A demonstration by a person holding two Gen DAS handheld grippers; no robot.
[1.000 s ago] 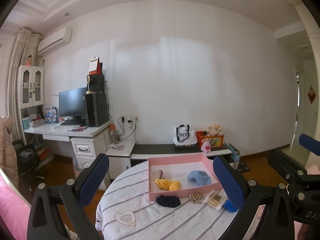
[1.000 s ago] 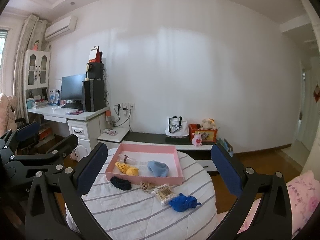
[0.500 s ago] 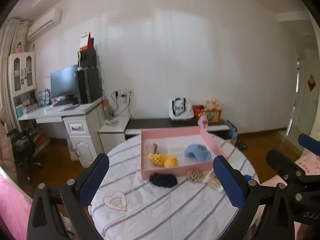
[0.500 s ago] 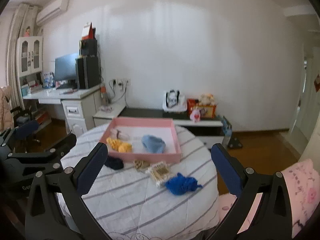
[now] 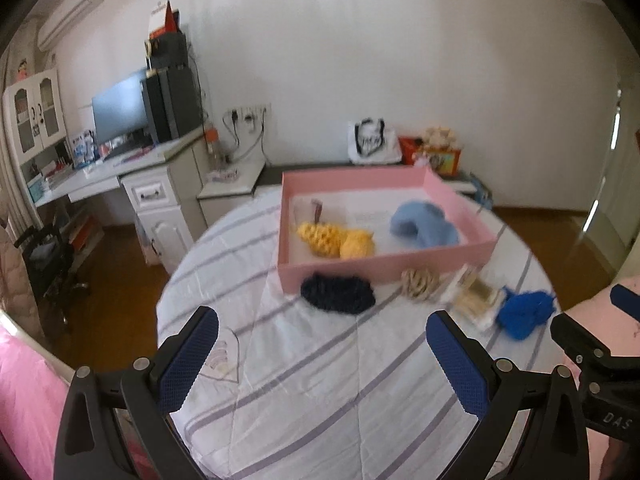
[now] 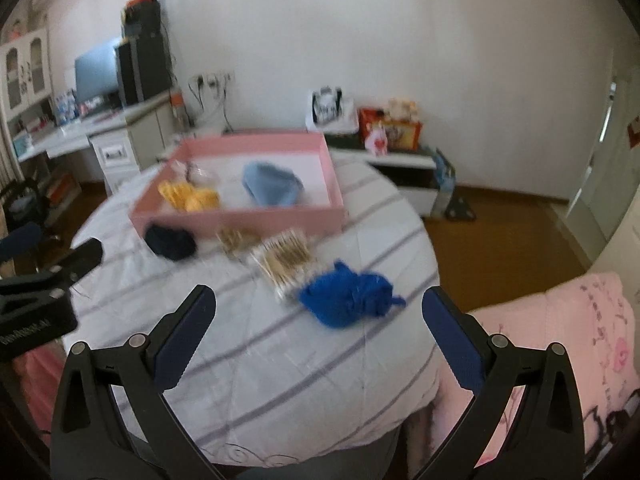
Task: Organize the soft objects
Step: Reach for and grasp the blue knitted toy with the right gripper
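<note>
Both tools dip closer to the surface (image 5: 320, 400) | left tool (image 5: 322, 356) open, empty | right tool (image 6: 319, 330) open, empty | blue yarn (image 6: 348, 300) near right edge

A plain white wall (image 5: 400, 60) runs across the back, lit by soft daylight. On the left stands a white desk (image 5: 104, 176) with a dark monitor (image 5: 118, 110) and a black tower (image 5: 172, 104), a glass-fronted cabinet (image 5: 34, 112) beside it and an air conditioner (image 5: 72, 12) high above. A low shelf (image 6: 400, 156) along the wall carries a white bag (image 5: 372, 142) and an orange box (image 6: 390, 130). The floor (image 6: 500, 232) is brown wood
</note>
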